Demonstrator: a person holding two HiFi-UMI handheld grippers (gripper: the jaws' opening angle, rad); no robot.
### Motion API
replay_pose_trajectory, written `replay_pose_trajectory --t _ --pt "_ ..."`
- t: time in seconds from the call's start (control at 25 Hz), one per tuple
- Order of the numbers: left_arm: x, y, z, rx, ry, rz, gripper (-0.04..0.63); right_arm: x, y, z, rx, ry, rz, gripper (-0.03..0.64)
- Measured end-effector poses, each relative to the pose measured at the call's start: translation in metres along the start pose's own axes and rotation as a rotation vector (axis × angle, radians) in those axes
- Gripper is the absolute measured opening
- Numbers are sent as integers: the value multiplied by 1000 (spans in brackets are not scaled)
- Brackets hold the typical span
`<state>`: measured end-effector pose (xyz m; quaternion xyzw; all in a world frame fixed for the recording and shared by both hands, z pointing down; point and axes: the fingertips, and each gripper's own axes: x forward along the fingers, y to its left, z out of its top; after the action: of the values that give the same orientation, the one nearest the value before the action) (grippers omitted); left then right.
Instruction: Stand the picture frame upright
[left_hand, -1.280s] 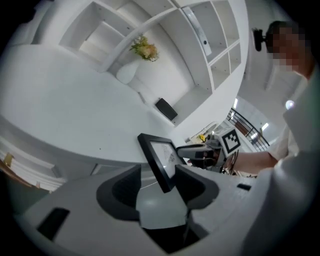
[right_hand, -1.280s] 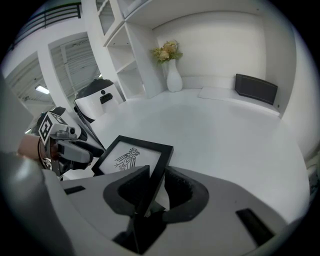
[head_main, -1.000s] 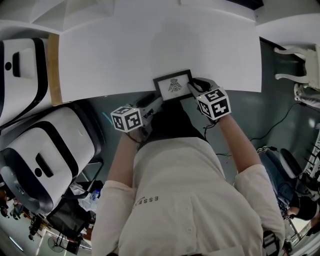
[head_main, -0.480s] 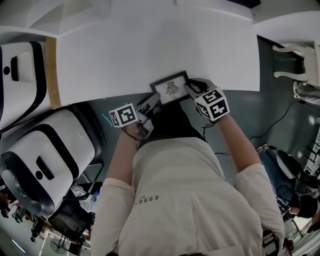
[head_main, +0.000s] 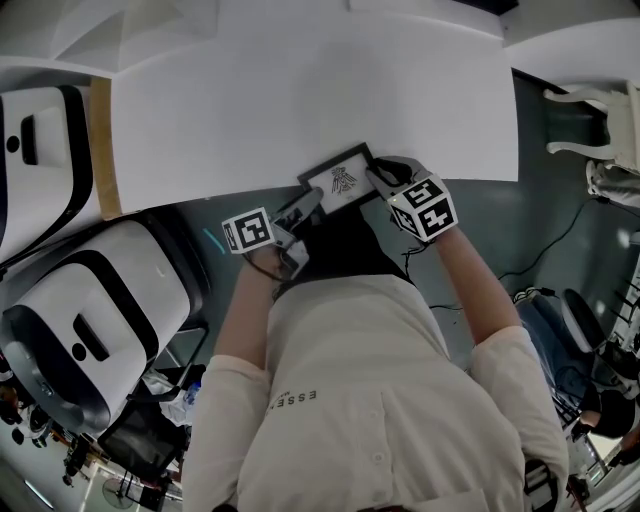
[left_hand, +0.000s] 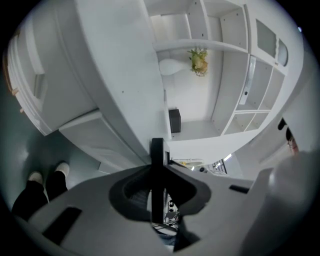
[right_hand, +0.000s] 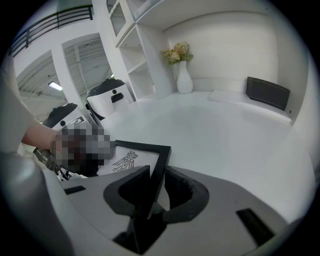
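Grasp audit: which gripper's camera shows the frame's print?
Right gripper: bird print shows on its clamped picture frame. Left gripper, jaws just closing, sees it edge-on between them.

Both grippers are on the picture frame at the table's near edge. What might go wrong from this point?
1. The picture frame sits at the table edge; a slip might drop it to the floor.
2. The left gripper has just been closing on the frame's thin edge, which is between its jaws; so narrow a bite may let it twist out.
3. The right gripper clamps one side rail only; uneven lifting could wrench the frame.
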<state>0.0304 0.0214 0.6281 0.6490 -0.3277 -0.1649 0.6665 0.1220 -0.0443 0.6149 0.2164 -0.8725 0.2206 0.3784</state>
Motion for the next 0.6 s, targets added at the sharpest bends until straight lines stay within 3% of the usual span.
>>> replay_pose_trajectory --t 0.12,0.28,0.48,0.6 --pt "-1 -7 0 -10 -9 -21 75 -1 -2 1 13 -5 -18 109" --pt "0 -14 1 63 9 -7 74 -8 -5 4 49 -43 -14 120" --pt "1 -24 -1 109 48 -6 74 -26 -11 8 162 -113 76 157" --pt "5 -37 2 147 70 -45 72 -36 -13 11 207 -140 167 184"
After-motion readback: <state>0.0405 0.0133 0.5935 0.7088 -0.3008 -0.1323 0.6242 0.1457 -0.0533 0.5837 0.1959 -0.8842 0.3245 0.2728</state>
